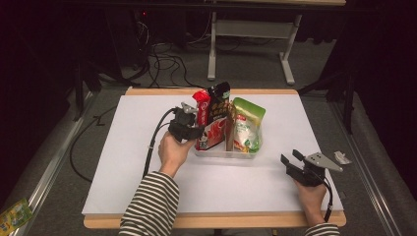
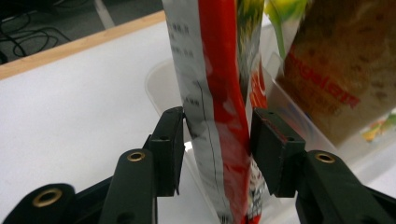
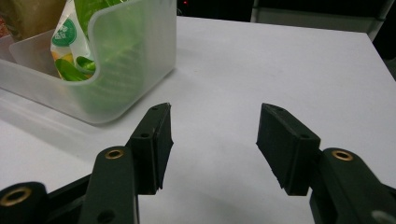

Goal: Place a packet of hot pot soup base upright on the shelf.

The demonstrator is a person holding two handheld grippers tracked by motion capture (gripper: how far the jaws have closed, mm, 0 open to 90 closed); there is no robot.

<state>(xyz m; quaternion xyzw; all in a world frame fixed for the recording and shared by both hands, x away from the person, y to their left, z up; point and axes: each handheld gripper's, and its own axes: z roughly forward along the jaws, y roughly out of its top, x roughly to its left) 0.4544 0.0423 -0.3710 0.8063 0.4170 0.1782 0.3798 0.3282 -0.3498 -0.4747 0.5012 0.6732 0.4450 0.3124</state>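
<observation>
left gripper clamped on red pouch at the bin.

landmark: the clear bin near the table centre. the red pouch stands upright at the bin's left end, both jaws of the left gripper pressed against its lower sides. a brown pack stands just beside it in the bin, and a green bag stands at the bin's right end. the right gripper rests well to the right of the bin on the bare table, jaws spread wide, holding nothing.
</observation>
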